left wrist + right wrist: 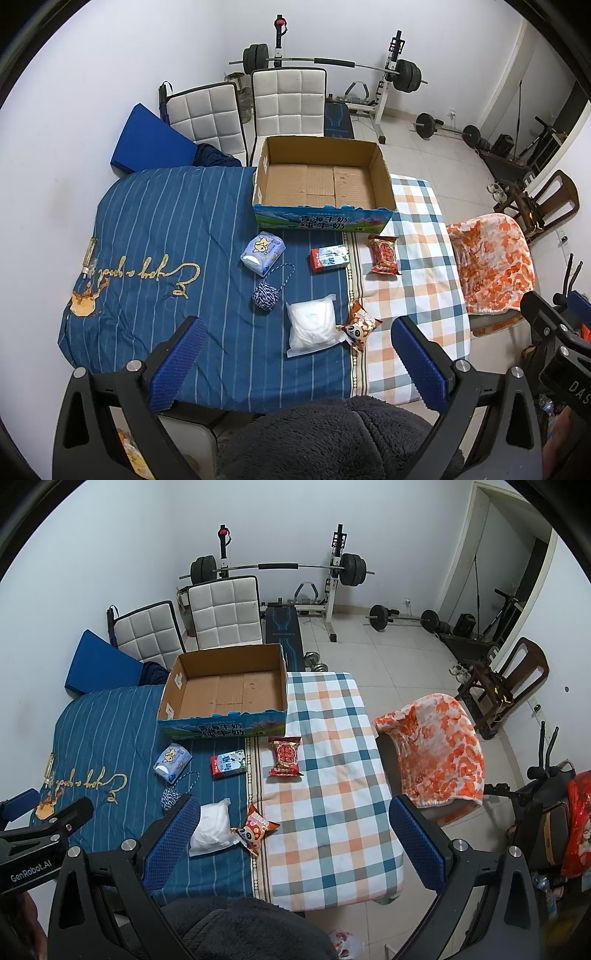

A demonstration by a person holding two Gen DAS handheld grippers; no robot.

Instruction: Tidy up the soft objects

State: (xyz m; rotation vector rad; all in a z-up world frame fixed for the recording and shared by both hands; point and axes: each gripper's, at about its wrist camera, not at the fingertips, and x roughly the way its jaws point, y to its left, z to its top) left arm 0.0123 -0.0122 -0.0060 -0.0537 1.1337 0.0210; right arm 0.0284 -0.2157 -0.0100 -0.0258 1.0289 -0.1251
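A: Both claws, left gripper [295, 354] and right gripper [295, 834], are spread wide and hold nothing.

B: The soft things?

A: White pouch [313, 328] sits just ahead of the left claw, panda snack [357, 328] touching it; the cardboard box [384, 173] is farther ahead.

B: Risk?

A: Grabbing the pouch may drag the snack, and its film is probably slippery.

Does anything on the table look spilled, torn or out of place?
Nothing spilled or visibly torn. The blue-and-white yarn ball has a loose strand trailing toward the blue tissue pack, and the panda snack bag overlaps a corner of the clear white-filled pouch. The cardboard box holds nothing.
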